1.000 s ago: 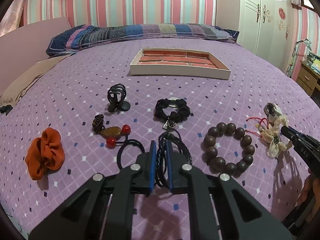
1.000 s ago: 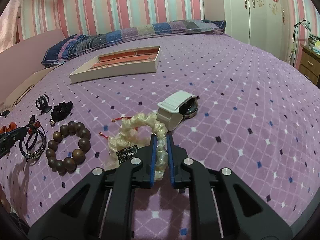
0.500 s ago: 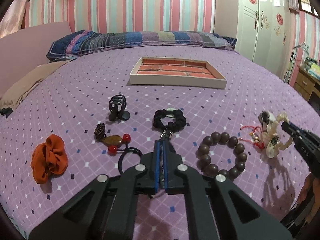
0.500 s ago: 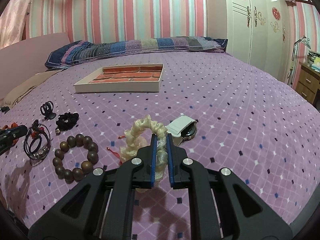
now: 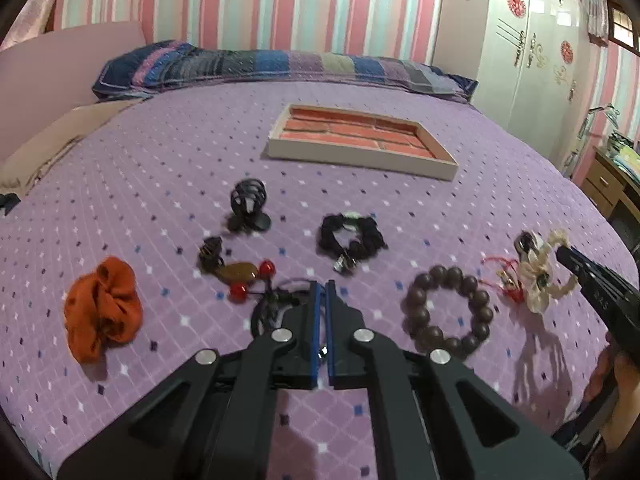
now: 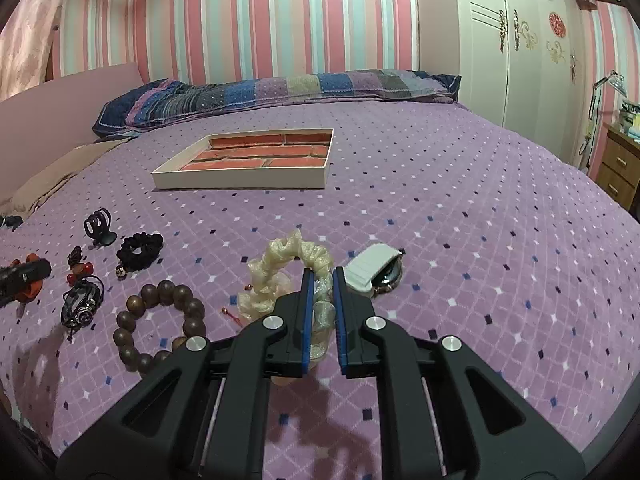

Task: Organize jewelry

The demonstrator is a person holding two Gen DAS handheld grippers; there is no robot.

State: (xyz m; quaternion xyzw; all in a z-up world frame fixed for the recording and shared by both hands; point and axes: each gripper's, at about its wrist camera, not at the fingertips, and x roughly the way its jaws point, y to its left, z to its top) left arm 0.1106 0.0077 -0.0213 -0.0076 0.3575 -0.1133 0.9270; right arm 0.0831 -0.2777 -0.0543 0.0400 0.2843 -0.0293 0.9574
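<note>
Striped walls (image 6: 280, 32), white wardrobe (image 6: 520, 40), purple bed (image 6: 480, 208).

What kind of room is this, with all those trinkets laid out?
Most likely a bedroom: the trinkets lie on a bed with a purple diamond-patterned bedspread, a long striped patchwork pillow lies at its head, and a white wardrobe with red decorations stands beside pink striped wallpaper.

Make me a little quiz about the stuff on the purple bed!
1. True or false: the tray already has jewelry in it.
2. What is the right gripper clamping? A) the cream scrunchie B) a wooden bead bracelet C) a black hair claw
3. Fill in: the left gripper is shut on a black cord ___.

Key:
1. False; only its brick-patterned bottom shows.
2. A
3. bracelet; it is the black cord bracelet.
</note>
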